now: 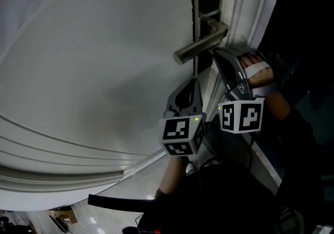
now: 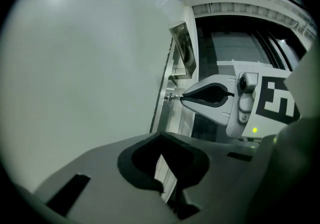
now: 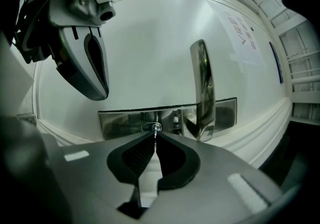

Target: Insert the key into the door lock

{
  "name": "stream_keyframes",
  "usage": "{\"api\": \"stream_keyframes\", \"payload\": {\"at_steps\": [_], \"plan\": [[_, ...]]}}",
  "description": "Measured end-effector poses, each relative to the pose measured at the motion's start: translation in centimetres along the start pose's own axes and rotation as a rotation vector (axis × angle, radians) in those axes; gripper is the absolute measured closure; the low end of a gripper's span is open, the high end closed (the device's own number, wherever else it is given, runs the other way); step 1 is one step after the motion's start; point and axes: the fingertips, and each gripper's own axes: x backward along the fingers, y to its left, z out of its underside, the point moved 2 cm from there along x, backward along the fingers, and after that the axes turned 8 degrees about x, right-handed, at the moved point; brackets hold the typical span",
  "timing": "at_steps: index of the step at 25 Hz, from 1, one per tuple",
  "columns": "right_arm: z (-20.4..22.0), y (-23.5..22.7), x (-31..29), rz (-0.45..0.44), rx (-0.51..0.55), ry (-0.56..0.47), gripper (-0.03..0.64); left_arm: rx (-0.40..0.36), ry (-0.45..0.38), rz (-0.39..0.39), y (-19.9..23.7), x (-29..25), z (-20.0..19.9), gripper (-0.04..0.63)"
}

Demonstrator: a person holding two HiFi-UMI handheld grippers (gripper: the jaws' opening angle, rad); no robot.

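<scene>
My right gripper (image 3: pixel 155 135) is shut on a thin metal key (image 3: pixel 155 129), whose tip sits in the round keyhole (image 3: pixel 151 127) of the steel lock plate (image 3: pixel 120 118) on the white door (image 1: pixel 94 71). From the left gripper view, the key (image 2: pixel 173 97) bridges the right gripper (image 2: pixel 183 97) and the lock. The lever handle (image 3: pixel 202 88) juts out just right of the keyhole. In the head view, the lever handle (image 1: pixel 201 45) hides the key. My left gripper (image 1: pixel 194 83) hangs shut and empty beside the door, just below the lock.
A person's hand (image 1: pixel 258 74) holds the right gripper by the door frame (image 1: pixel 245 14). A sheet of paper (image 3: pixel 242 38) is stuck on the door further along. Dark floor and clothing fill the lower right of the head view.
</scene>
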Motion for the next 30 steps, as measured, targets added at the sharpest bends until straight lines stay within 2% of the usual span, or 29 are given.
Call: {"api": "stream_keyframes", "payload": {"at_steps": [10, 13, 18, 21, 26, 30], "plan": [[0.3, 0.0, 0.9, -0.002, -0.023, -0.01, 0.604, -0.006, -0.019, -0.016, 0.0, 0.6, -0.5, 0.595], [0.3, 0.0, 1.4, -0.003, -0.038, -0.016, 0.604, -0.001, 0.001, -0.02, -0.2, 0.8, -0.2, 0.595], [0.8, -0.9, 2.8, 0.043, -0.099, -0.04, 0.614, -0.006, -0.02, -0.031, -0.4, 1.2, -0.4, 0.595], [1.3, -0.7, 3.4, 0.036, -0.193, -0.044, 0.614, -0.009, -0.018, -0.036, -0.8, 1.5, -0.3, 0.595], [2.2, 0.0, 4.1, 0.017, -0.456, -0.057, 0.615, -0.022, -0.019, -0.047, -1.1, 1.8, 0.3, 0.595], [2.6, 0.7, 4.6, 0.013, -0.627, -0.062, 0.615, -0.022, -0.005, -0.062, -1.0, 2.2, 1.0, 0.595]]}}
